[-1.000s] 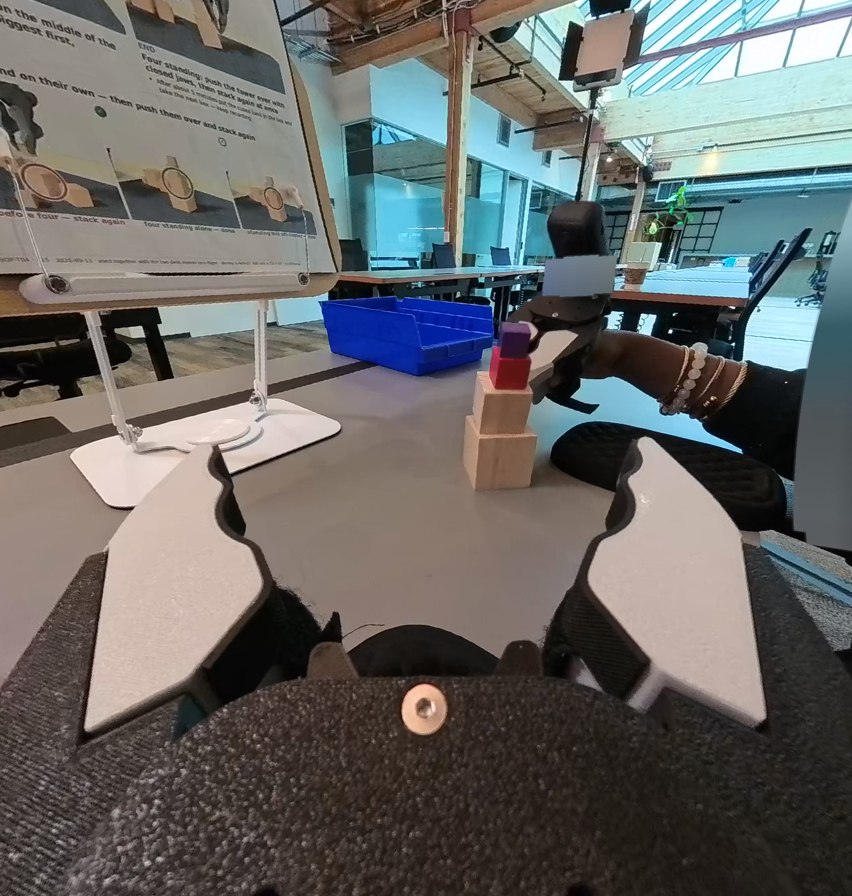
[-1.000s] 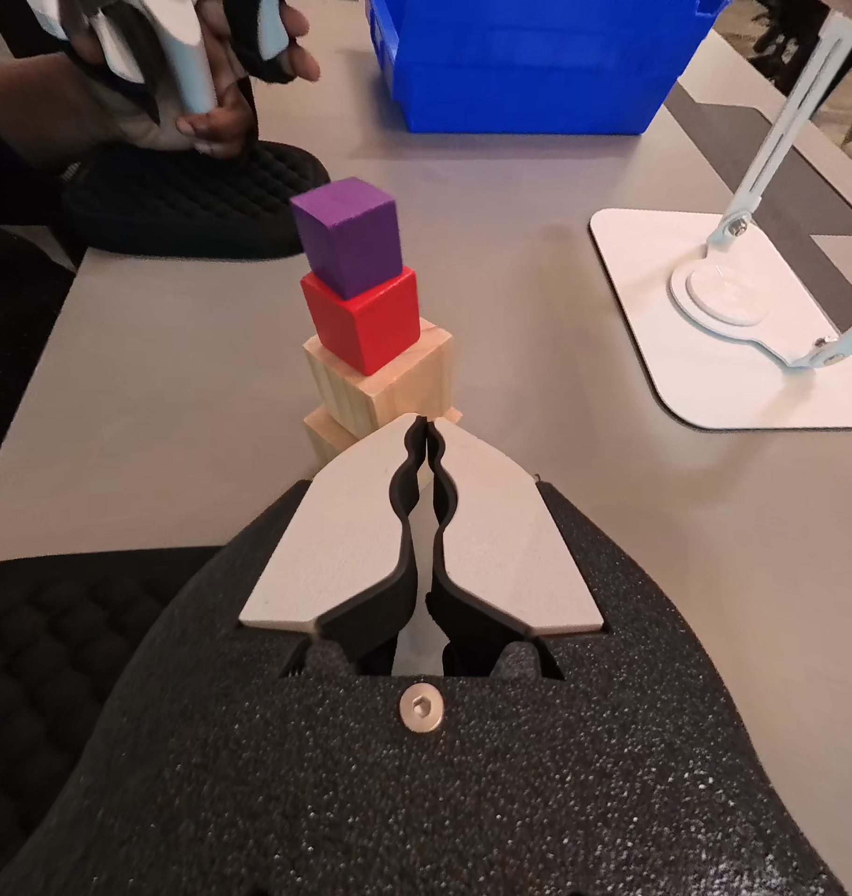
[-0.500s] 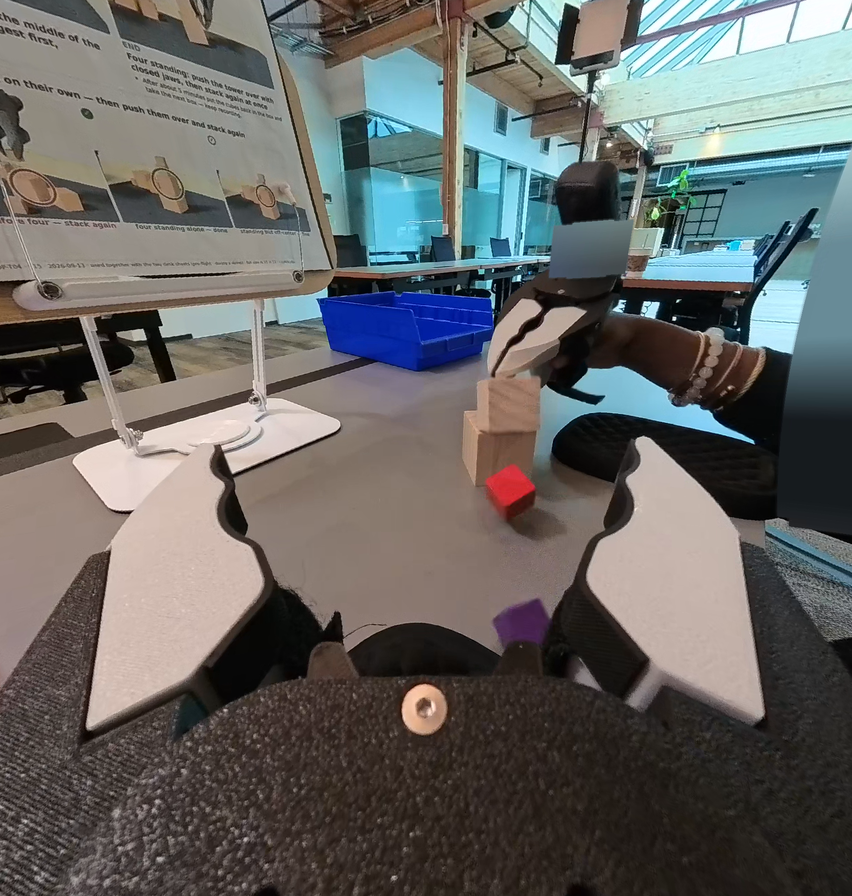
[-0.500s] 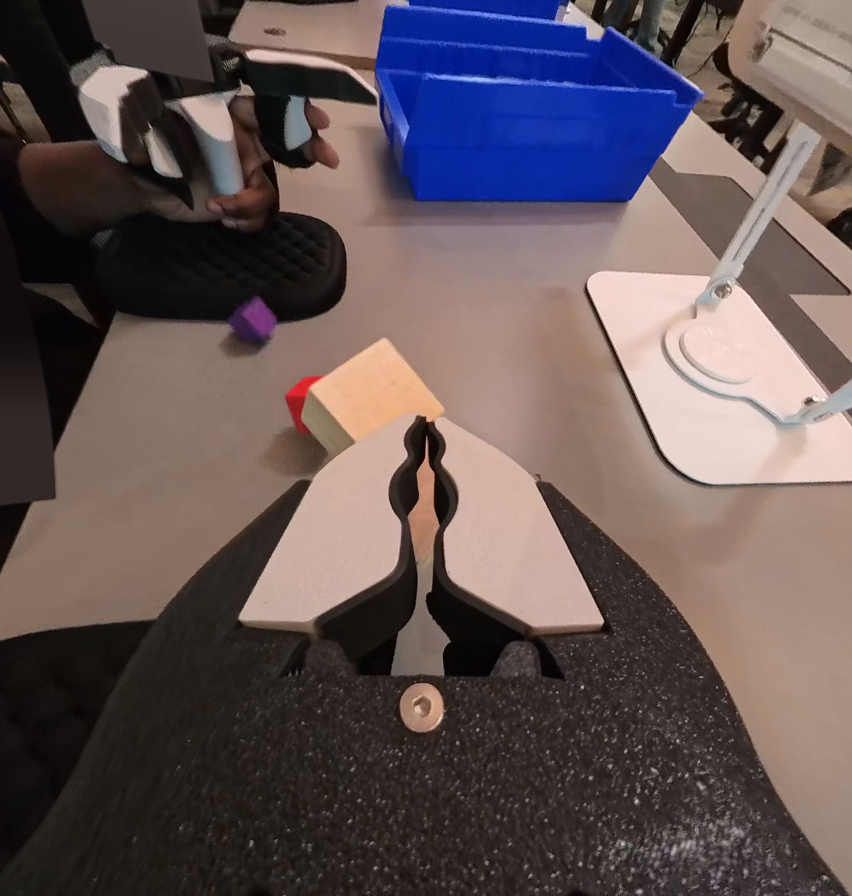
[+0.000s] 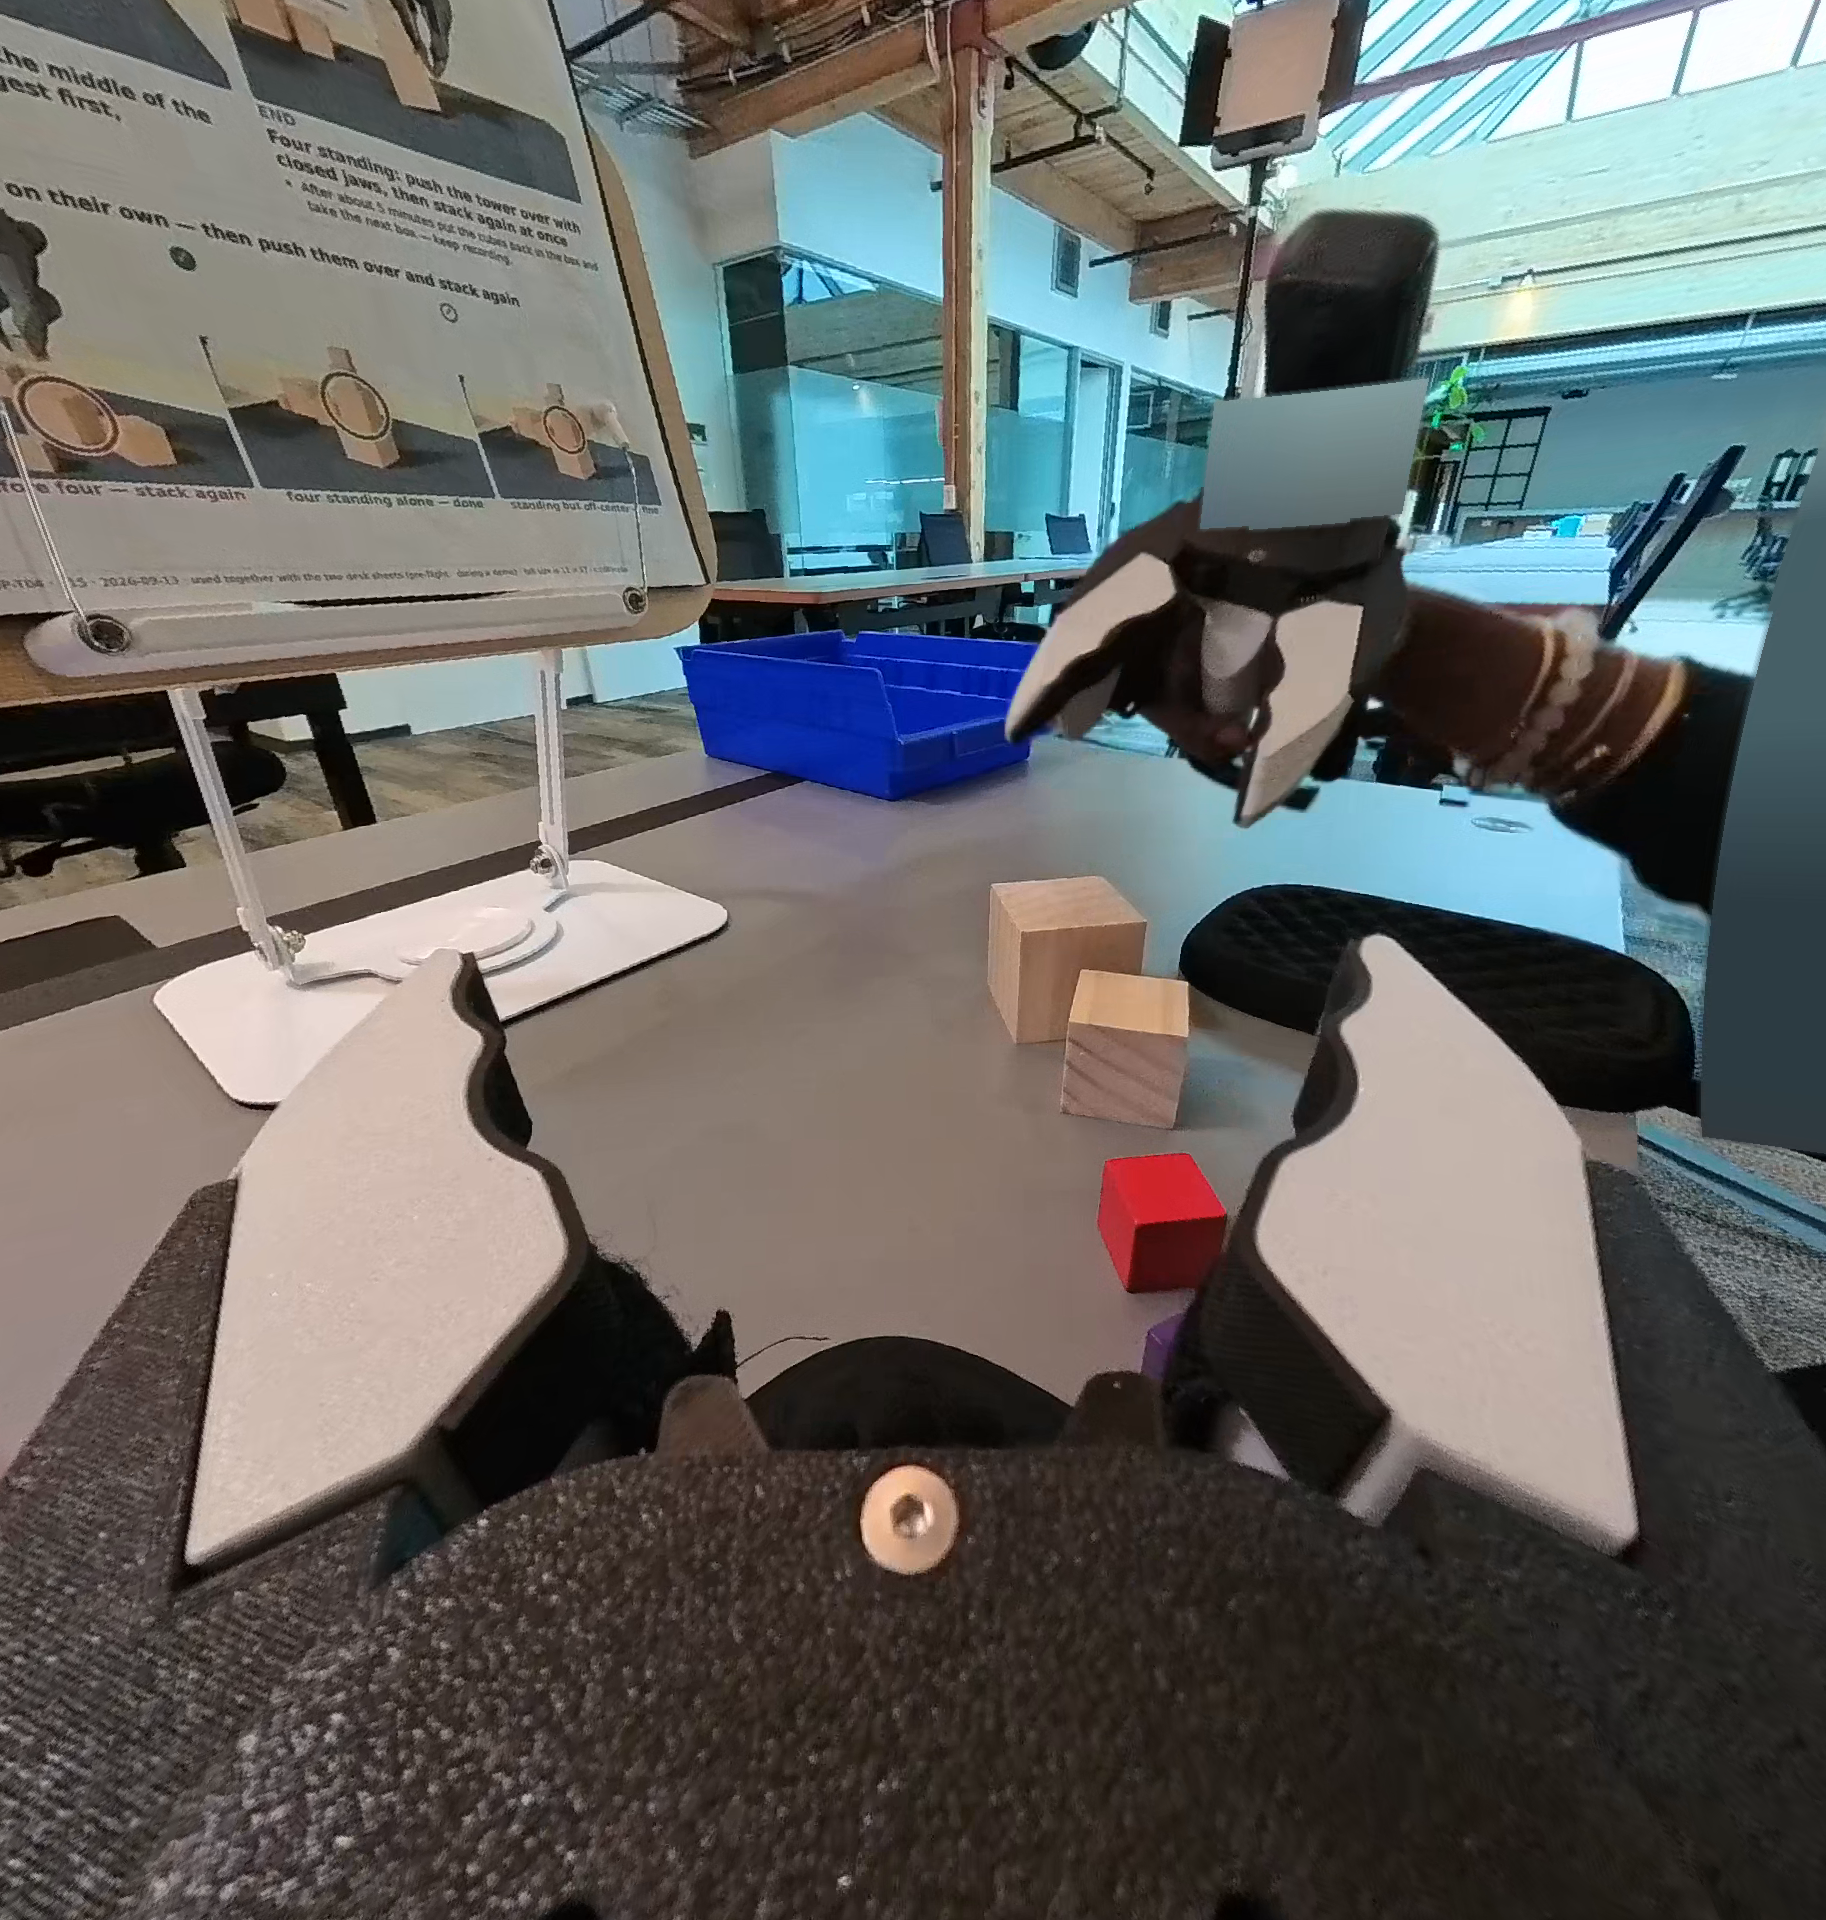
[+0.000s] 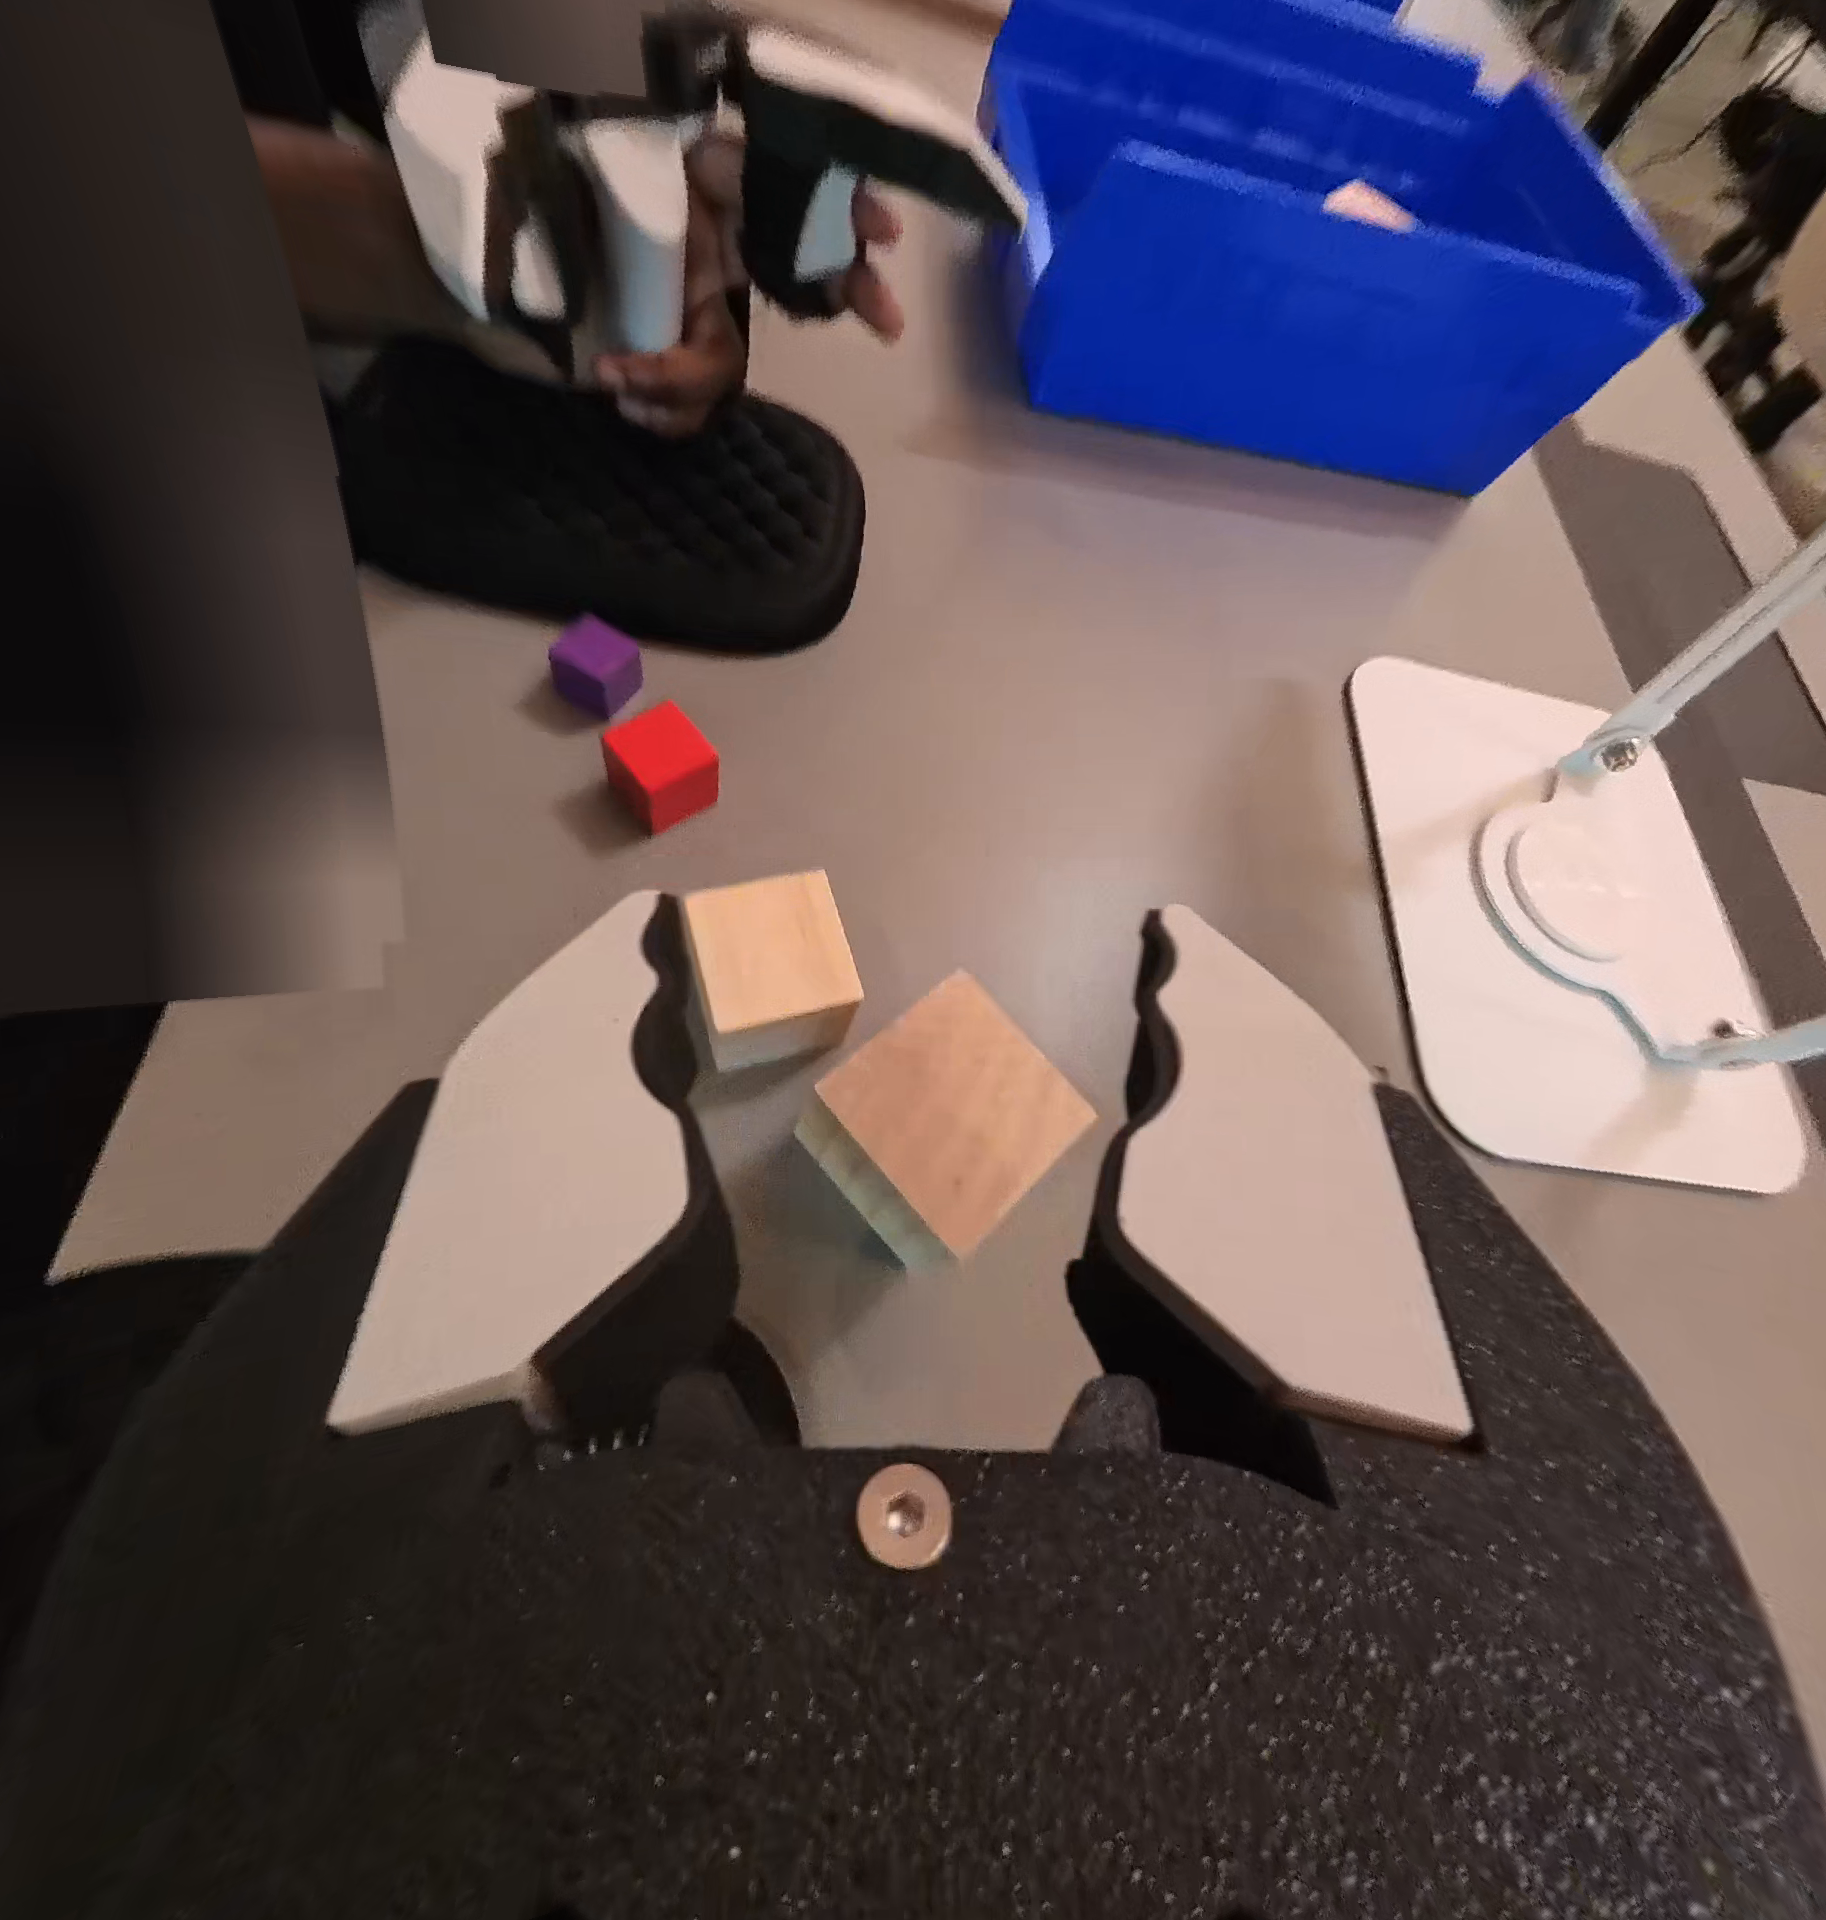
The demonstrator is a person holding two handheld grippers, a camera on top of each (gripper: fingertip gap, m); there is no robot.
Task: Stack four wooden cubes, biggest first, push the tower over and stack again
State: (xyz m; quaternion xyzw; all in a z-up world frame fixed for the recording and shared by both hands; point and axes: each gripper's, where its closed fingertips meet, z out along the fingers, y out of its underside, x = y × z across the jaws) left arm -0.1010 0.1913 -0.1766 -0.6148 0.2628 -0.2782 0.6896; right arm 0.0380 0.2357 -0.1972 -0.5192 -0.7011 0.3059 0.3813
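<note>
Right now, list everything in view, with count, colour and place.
Wooden cubes: two, pale; larger and smaller side by side, under the right gripper.
Red cube: one, beyond the wooden ones.
Purple cube: one, by the black pad.
Pad: one, black, table edge.
Bin: one, blue, far side.
Stand: one, white base, holding a printed sheet.
Table: grey.
Left gripper: open, empty.
Right gripper: open above the wooden cubes.

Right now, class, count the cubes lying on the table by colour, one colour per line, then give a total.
Plain wood cubes: 2 (larger, smaller)
Red cube: 1
Purple cube: 1
Total: 4
</note>
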